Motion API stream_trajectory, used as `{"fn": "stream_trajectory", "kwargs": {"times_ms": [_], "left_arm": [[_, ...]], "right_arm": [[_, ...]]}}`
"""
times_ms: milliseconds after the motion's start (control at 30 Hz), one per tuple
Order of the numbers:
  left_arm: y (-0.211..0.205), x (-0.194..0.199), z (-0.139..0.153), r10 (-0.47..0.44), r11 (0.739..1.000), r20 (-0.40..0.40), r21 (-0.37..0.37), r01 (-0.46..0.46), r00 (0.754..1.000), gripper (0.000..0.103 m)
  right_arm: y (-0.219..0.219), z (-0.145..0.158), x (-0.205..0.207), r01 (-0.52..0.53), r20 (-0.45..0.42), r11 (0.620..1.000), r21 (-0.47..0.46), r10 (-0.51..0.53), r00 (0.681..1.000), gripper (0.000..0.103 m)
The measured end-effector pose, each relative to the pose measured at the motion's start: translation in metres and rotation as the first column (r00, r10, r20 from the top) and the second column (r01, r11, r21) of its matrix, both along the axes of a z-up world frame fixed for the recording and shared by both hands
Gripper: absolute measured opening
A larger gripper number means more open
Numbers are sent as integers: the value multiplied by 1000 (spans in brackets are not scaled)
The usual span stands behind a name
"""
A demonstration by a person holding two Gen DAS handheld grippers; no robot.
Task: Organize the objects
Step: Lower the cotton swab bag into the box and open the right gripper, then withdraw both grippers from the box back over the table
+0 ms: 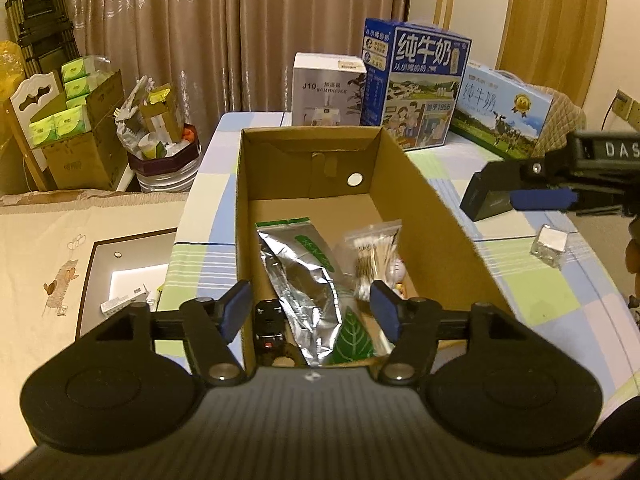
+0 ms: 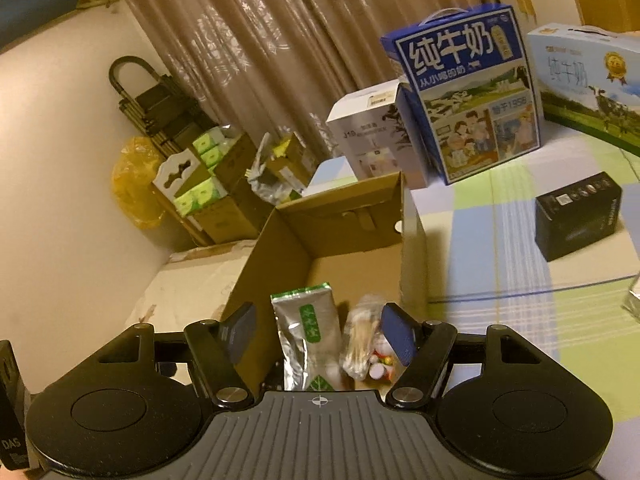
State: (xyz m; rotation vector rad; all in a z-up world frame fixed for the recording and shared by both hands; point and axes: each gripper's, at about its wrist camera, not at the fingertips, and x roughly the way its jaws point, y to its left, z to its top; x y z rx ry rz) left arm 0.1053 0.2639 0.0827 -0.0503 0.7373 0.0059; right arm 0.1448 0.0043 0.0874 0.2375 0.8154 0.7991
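An open cardboard box (image 1: pixel 420 184) (image 2: pixel 256 272) stands on a checked cloth. In it lie a silver foil pouch with a green label (image 1: pixel 304 280) (image 2: pixel 310 340), a clear bag of cotton swabs (image 1: pixel 372 256) (image 2: pixel 360 340) and a small black object with a red spot (image 1: pixel 269 328). My left gripper (image 1: pixel 310 300) hangs open over the box's near end, holding nothing. My right gripper (image 2: pixel 320 320) is open too, above the same end. To the right of the box sit a black box (image 1: pixel 484 196) (image 2: pixel 576 216) and a small clear cube (image 1: pixel 548 246).
Behind the cardboard box stand a white humidifier box (image 1: pixel 326 92), a tall blue milk carton (image 1: pixel 416 80) and a light blue milk case (image 1: pixel 504 116). On the floor to the left are a full waste bin (image 1: pixel 164 148) and cartons of green tissue packs (image 1: pixel 68 120).
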Motion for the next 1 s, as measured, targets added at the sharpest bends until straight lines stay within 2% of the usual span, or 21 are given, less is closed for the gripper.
{"fn": "stream_trajectory", "kwargs": {"times_ms": [133, 367, 533, 800, 1000], "left_arm": [[-9, -14, 11, 9, 1000, 21, -21, -9, 1000, 76], [-33, -38, 27, 13, 999, 40, -37, -11, 999, 87], [-49, -52, 35, 20, 999, 61, -30, -19, 998, 100], [-74, -66, 46, 19, 1000, 85, -19, -18, 996, 102], [-90, -71, 53, 10, 999, 113, -33, -6, 994, 102]], "right_arm": [[-16, 9, -13, 19, 7, 1000, -13, -18, 1000, 66], [-45, 26, -39, 26, 52, 999, -31, -25, 998, 66], [-68, 35, -55, 43, 86, 997, -59, -38, 996, 66], [-112, 47, -67, 78, 118, 994, -71, -70, 991, 66], [-149, 37, -76, 126, 131, 986, -104, -112, 985, 66]]}}
